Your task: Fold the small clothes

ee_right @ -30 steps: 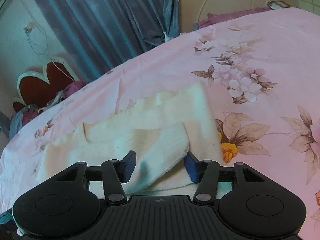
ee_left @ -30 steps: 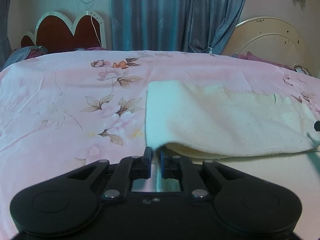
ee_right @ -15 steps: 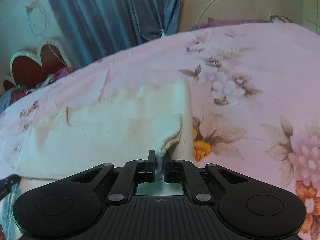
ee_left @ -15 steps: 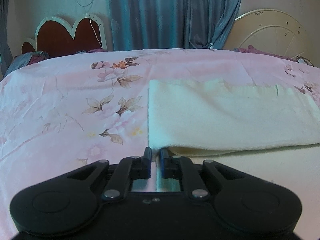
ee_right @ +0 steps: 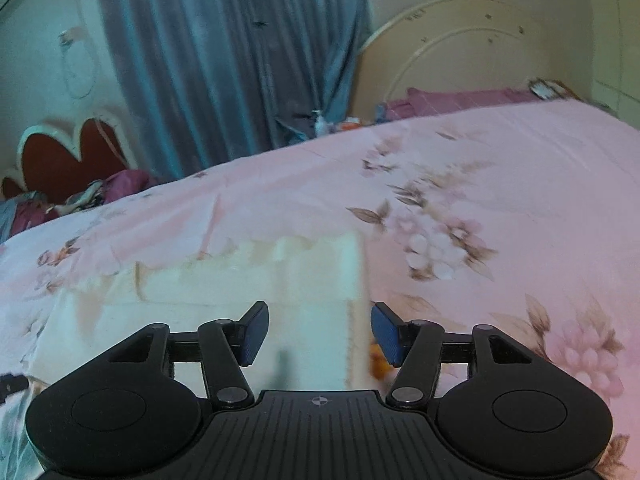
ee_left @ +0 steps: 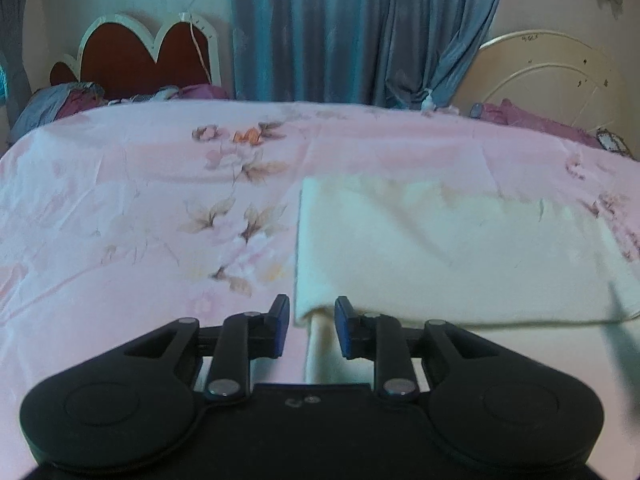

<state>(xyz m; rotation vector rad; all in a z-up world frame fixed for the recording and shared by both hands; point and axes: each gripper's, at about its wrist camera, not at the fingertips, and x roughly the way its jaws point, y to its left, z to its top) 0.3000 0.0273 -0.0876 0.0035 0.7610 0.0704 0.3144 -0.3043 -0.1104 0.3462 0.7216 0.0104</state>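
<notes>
A cream knitted garment (ee_left: 448, 256) lies folded flat on the pink floral bedsheet (ee_left: 140, 216). In the left wrist view my left gripper (ee_left: 308, 324) is open, its jaws apart around the garment's near left corner, not pinching it. In the right wrist view the same garment (ee_right: 248, 304) lies under and ahead of my right gripper (ee_right: 316, 334), which is open with its jaws wide over the garment's right edge. Nothing is held.
The bedsheet (ee_right: 500, 200) spreads all around. A red heart-shaped headboard (ee_left: 140, 56), blue curtains (ee_left: 340, 28) and a cream round headboard (ee_left: 560, 76) stand behind. Purple and blue bedding (ee_left: 60, 100) is heaped at the far edge.
Both grippers were shut on the garment's edges half a second ago; both have opened and let the fold drop flat. The views have shifted slightly back.
</notes>
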